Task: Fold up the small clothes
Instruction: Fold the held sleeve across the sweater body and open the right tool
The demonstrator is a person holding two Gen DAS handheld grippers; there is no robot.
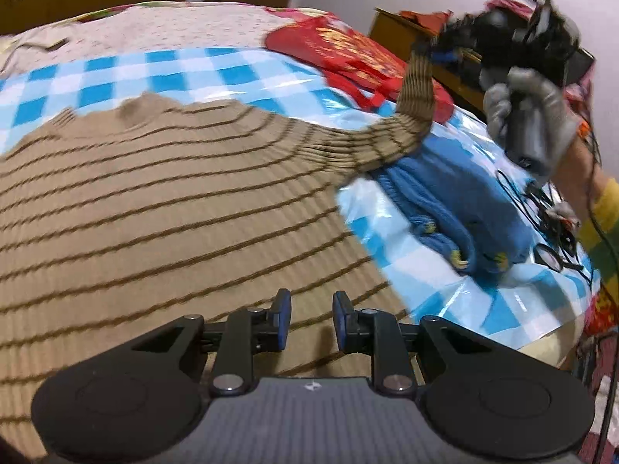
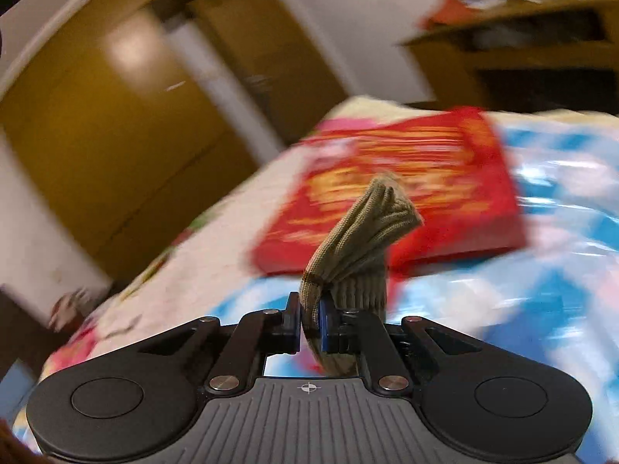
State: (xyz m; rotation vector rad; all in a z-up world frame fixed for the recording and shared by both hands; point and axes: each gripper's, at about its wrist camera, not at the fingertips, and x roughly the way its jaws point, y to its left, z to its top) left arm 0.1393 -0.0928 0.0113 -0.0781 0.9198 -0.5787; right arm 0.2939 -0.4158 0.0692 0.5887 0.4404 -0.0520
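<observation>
Striped tan sweater [image 1: 154,208] spread on checkered cloth [image 1: 116,77].
Right gripper [image 2: 309,324] fingers pinching its sleeve [image 2: 359,239]; left gripper [image 1: 311,321] fingers parted, empty.

Ran off the left and bottom edges of the left wrist view: the striped tan sweater [image 1: 162,208]. Hid part of the blue knit garment [image 1: 456,212] beneath its lifted sleeve. Smeared by motion in the right wrist view: the red bag [image 2: 406,189], its gold print unreadable, and the blue checked sheet [image 2: 541,270]. Blurred in the left view: the right gripper [image 1: 445,44].
</observation>
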